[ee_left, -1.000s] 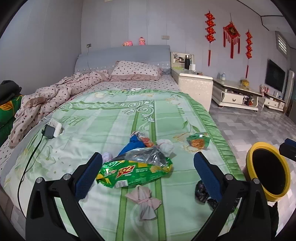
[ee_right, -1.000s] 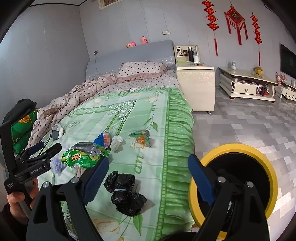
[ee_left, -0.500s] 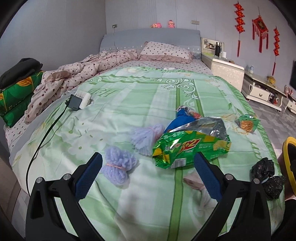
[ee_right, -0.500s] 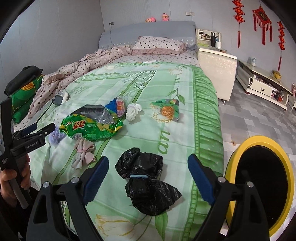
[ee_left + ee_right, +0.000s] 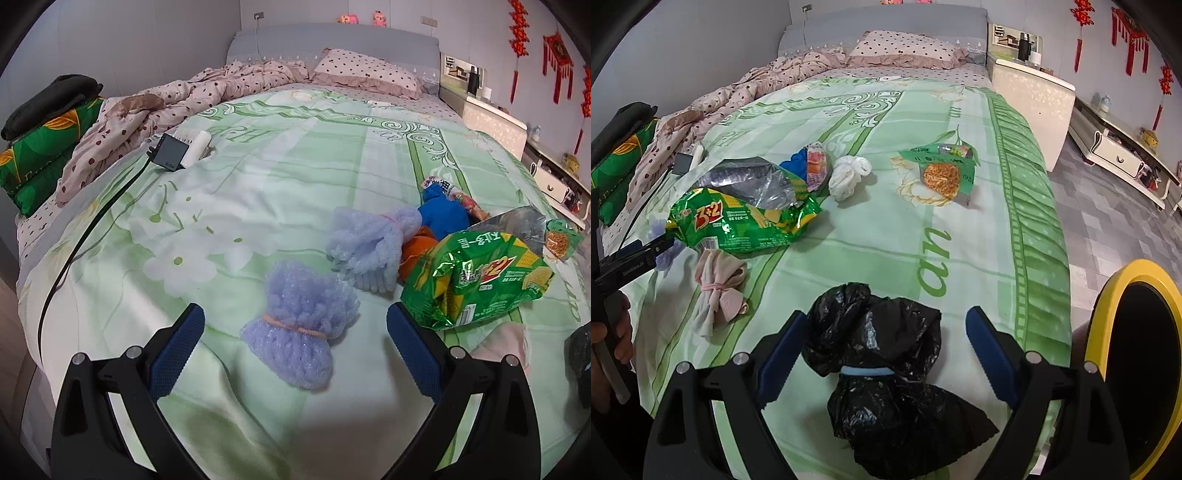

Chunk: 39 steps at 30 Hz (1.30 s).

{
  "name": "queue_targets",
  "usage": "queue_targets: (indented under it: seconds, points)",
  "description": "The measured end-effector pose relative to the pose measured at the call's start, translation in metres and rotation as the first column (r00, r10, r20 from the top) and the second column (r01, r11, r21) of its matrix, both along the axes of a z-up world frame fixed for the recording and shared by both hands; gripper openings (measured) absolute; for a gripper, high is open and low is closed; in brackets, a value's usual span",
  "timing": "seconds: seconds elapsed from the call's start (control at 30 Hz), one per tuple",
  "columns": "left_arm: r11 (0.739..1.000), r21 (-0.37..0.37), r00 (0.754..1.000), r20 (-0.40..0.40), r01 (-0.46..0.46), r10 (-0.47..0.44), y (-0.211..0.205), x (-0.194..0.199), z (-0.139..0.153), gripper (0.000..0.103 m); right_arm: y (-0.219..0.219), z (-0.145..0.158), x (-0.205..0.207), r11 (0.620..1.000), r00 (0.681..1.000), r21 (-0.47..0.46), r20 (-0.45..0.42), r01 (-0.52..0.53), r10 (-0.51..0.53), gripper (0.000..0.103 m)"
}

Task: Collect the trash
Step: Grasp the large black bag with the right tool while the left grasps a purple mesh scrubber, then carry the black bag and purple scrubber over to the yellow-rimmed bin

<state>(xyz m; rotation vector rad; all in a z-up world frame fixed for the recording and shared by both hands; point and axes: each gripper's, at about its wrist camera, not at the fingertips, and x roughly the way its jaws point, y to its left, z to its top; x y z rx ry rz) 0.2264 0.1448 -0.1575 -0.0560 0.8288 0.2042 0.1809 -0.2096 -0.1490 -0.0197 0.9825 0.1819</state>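
Observation:
Trash lies scattered on the green bedspread (image 5: 295, 173). My left gripper (image 5: 293, 343) is open, its jaws either side of a tied purple foam bundle (image 5: 301, 332). A second purple bundle (image 5: 373, 243), a blue wrapper (image 5: 443, 214) and a green snack bag (image 5: 476, 280) lie beyond. My right gripper (image 5: 886, 343) is open around a tied black plastic bag (image 5: 882, 369). In the right wrist view I also see the green snack bag (image 5: 738, 221), a pink tied bundle (image 5: 718, 291), a white wad (image 5: 847, 175), a green noodle packet (image 5: 945, 173) and the left gripper (image 5: 639, 254).
A yellow-rimmed black bin (image 5: 1141, 362) stands on the floor right of the bed. A charger with cable (image 5: 171, 155) lies at the bed's left. A dotted quilt (image 5: 177, 99) and pillow (image 5: 365, 72) are at the head. A white nightstand (image 5: 1030, 103) stands right.
Both grippers moved forward and down toward the bed. The left swung left onto the purple bundle; the right closed in on the black bag. Both stayed open.

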Motion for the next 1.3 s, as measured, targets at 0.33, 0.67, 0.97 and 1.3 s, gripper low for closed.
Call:
queue_targets:
  seconds: [0.33,0.67,0.97,1.3]
  points:
    - [0.999,-0.003,0.998,-0.038,0.044,-0.045,-0.003,0.023,-0.021,0.078,0.003,-0.019,0.010,0.999,0.999,0.042,-0.051,-0.005,0.007,0.074]
    - [0.999,-0.032,0.999,-0.023,0.038,-0.038,0.000,0.024,-0.021,0.048,0.006,-0.020,0.009,0.999,0.999,0.044,-0.043,-0.026,0.028,0.032]
    - [0.998,-0.059,0.997,0.078,-0.010,0.015,0.015,-0.001,0.007,0.048,-0.002,0.006,-0.007,0.998,1.000,0.062,0.008,-0.023,0.023,0.027]
    - [0.996,-0.073,0.987,0.157,0.050,-0.038,-0.012,-0.024,0.055,0.048,-0.023,0.061,-0.029,0.990,0.997,0.137,0.079,-0.028,0.018,0.027]
